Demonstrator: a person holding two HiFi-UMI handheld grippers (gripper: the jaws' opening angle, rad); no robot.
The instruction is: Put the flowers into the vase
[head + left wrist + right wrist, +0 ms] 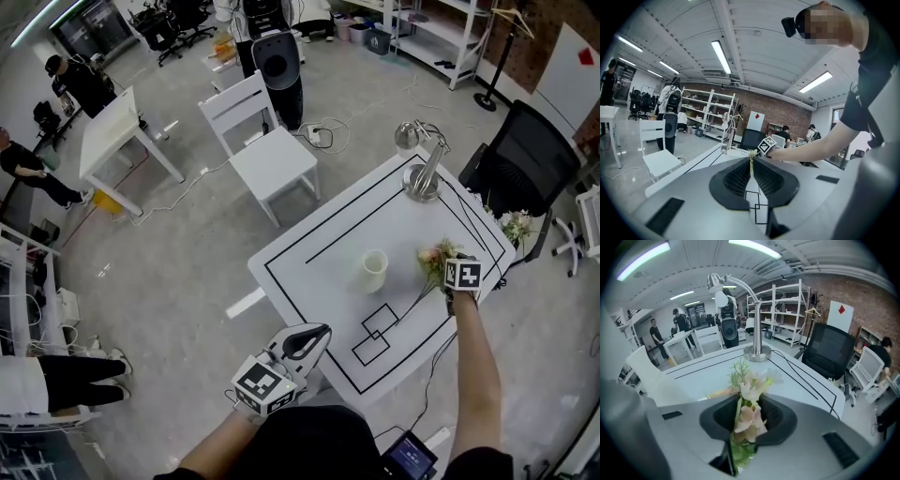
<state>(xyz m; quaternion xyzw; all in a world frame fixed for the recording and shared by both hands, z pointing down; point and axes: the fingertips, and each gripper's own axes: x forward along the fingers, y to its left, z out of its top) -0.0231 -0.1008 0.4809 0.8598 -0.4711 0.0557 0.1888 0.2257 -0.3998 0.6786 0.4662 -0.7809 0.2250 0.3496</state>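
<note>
Right gripper (746,425) lifts a bunch of flowers (751,392) over the white table (300,267)
Pale pink and cream blooms with green sprigs sit pinched between its jaws, near the cream vase (373,271); the left gripper (751,171), jaws together and empty, hangs by the table's near corner

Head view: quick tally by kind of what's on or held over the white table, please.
vase: 1
desk lamp: 1
flower bunch: 1, clamped in the right gripper above the table
Total: 3
</note>
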